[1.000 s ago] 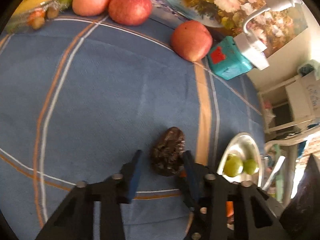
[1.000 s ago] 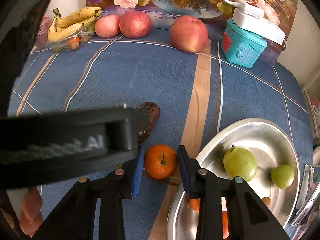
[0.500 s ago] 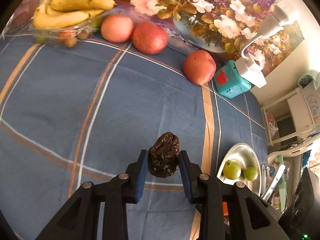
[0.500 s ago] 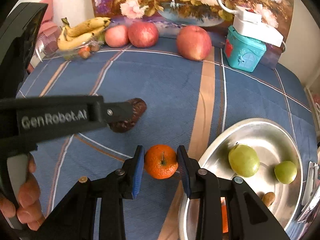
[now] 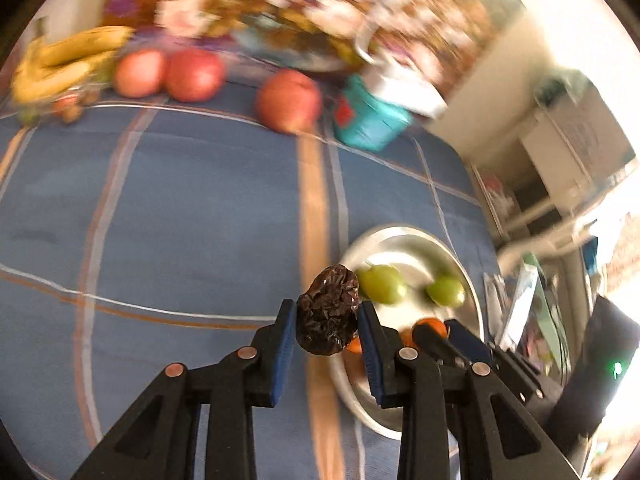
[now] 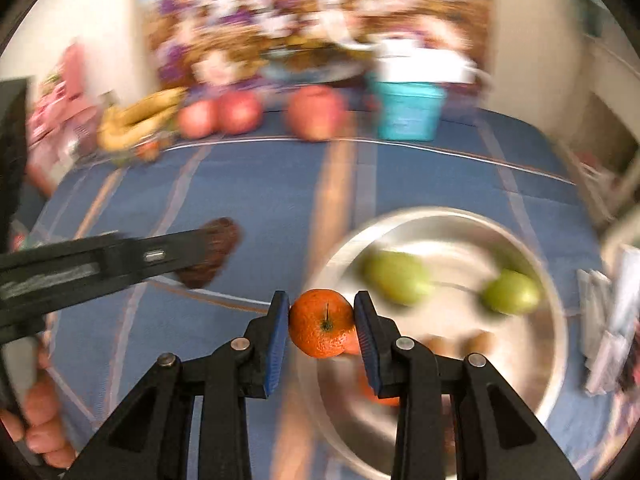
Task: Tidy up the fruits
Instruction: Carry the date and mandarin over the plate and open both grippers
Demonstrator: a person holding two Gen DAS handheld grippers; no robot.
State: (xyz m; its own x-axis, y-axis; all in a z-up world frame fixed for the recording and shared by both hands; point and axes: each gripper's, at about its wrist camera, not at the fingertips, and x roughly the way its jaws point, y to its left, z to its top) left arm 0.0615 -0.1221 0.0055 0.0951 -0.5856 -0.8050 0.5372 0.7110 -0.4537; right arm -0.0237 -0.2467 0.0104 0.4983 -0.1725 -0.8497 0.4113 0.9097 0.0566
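- The left gripper point(image 5: 327, 330) had its jaws closed on a dark, wrinkled dried fruit point(image 5: 329, 311), the blue pads pressing its two sides; the fruit stuck out past the tips.
- The right gripper point(image 6: 322, 326) had its jaws closed on a small orange point(image 6: 322, 323), stem end facing the camera, pinched between the blue pads.
- In the right wrist view the left gripper point(image 6: 208, 246) came in from the left edge as a long black bar, with the dried fruit point(image 6: 218, 250) at its tip above the blue cloth; a hand point(image 6: 40, 420) showed at the lower left corner.
- The orange sat over the near left rim of a round metal bowl point(image 6: 556, 344), and the dried fruit in the left wrist view lay in line with the bowl point(image 5: 404, 236) edge as well.
- Inside the bowl lay two green fruits point(image 6: 394, 278) point(image 6: 510, 292), a further orange piece, and some small brown items too blurred to name.
- The bowl rested on a blue cloth with orange and white stripes point(image 6: 260, 184) covering the worktop.
- Along the far edge stood three red apples point(image 6: 316, 112), a bunch of bananas point(image 6: 140, 120) at the left, and a teal box point(image 6: 408, 112) at the right.
- Behind them hung a flower picture point(image 6: 280, 20), heavily blurred.
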